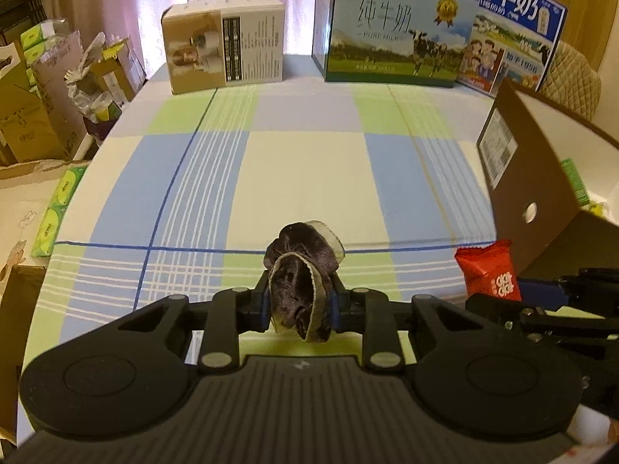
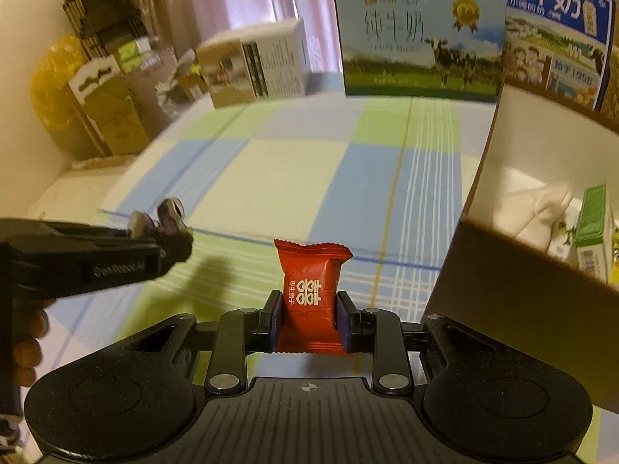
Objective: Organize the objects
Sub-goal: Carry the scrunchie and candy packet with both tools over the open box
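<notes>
My left gripper (image 1: 300, 303) is shut on a dark purple velvet scrunchie (image 1: 300, 270) with a beige edge, held above the checked tablecloth (image 1: 301, 170). The same scrunchie (image 2: 170, 218) shows at the left of the right wrist view, in the left gripper (image 2: 170, 237). My right gripper (image 2: 309, 317) is shut on a red candy packet (image 2: 309, 286) with white characters. That red packet (image 1: 489, 272) also appears at the right of the left wrist view. An open brown cardboard box (image 2: 514, 297) stands just right of the right gripper, holding white cloth (image 2: 534, 208) and a green carton (image 2: 594, 228).
Two milk cartons (image 1: 394, 31) (image 1: 514, 31) and a tissue-roll box (image 1: 224, 46) stand along the far edge of the table. Cardboard boxes and bags (image 1: 42, 108) crowd the floor at the left. Green tissue packs (image 1: 58, 212) lie beside the table's left edge. A hand (image 2: 27, 344) holds the left gripper.
</notes>
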Tool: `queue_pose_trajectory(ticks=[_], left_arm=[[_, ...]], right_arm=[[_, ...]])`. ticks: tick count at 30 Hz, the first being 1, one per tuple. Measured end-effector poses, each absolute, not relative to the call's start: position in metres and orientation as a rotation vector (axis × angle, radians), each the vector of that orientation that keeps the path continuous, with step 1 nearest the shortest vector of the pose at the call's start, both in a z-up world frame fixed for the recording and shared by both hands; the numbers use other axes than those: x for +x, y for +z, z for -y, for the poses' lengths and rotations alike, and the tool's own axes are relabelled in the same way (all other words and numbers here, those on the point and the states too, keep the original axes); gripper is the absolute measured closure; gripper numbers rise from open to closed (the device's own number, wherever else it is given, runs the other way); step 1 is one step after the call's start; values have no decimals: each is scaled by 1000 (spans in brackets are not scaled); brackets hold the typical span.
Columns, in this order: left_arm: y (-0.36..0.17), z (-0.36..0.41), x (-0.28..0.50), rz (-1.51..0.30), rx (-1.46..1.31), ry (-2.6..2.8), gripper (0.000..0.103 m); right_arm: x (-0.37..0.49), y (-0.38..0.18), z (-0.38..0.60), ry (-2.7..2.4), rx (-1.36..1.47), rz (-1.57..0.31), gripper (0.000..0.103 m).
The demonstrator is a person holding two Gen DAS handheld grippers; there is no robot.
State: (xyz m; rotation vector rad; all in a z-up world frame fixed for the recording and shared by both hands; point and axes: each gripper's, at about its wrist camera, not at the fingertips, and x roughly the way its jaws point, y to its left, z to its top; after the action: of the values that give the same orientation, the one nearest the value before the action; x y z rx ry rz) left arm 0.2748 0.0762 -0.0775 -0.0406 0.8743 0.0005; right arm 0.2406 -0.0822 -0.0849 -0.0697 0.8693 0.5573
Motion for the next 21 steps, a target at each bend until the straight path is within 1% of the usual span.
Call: queue_pose_trajectory(ticks=[8,14,21], left_arm=[[-41,-57,259,-803,-45,-25,80],[-21,-27,247,-774,-42,-99,80],[0,24,246,-745,-21,-194,80]], right_arm=[[222,-35,102,579,-29,-759,78],[212,-7,148,506,14,-707,78],[209,21,199,414,35,-642,78]])
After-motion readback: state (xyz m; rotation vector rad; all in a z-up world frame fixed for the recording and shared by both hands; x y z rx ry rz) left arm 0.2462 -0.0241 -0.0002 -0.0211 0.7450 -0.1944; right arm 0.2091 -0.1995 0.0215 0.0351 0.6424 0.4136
